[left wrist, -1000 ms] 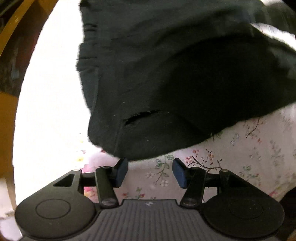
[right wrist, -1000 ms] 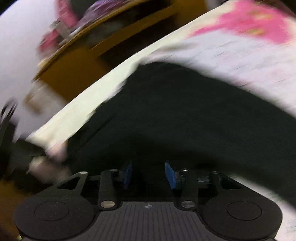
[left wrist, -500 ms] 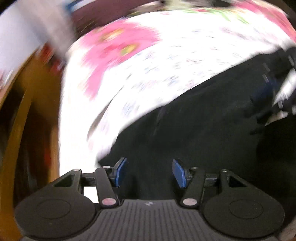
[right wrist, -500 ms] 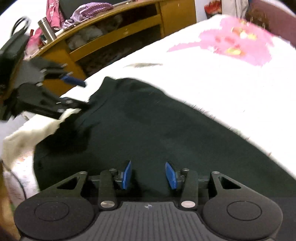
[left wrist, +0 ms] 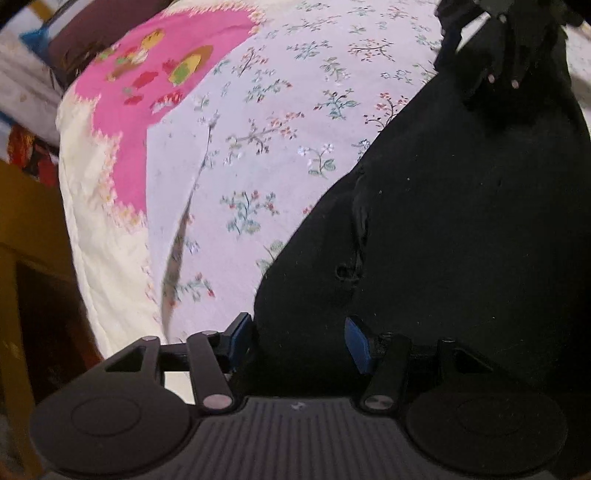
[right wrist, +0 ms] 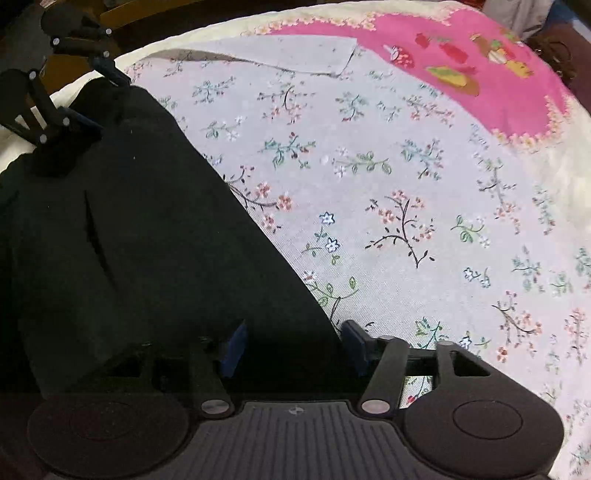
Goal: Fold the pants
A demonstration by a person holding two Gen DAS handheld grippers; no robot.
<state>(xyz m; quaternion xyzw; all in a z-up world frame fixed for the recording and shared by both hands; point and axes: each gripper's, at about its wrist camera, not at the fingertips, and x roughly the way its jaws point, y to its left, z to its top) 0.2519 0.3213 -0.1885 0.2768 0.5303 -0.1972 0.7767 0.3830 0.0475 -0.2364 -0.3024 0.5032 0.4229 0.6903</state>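
Observation:
Black pants (left wrist: 461,229) lie flat on a floral bedsheet (left wrist: 258,129). My left gripper (left wrist: 298,341) points down at their left edge, jaws open, with the cloth edge lying between the pads and not pinched. In the right wrist view the pants (right wrist: 129,229) fill the left side. My right gripper (right wrist: 291,345) hovers over their slanted right edge; its jaws are opening, with cloth under the gap and no pad pressing on it. The left gripper (right wrist: 96,99) also shows at the pants' far corner, fingers apart.
A pink embroidered patch (right wrist: 461,62) and a cream border (left wrist: 96,221) frame the floral sheet. The sheet has a raised fold (right wrist: 295,66). Wooden furniture (left wrist: 22,258) stands beside the bed on the left. A dark brown cushion (left wrist: 92,33) lies at the far end.
Both grippers have swung across the bed and now sit over opposite edges of the pants. The right jaws have widened. The left jaws kept the same gap.

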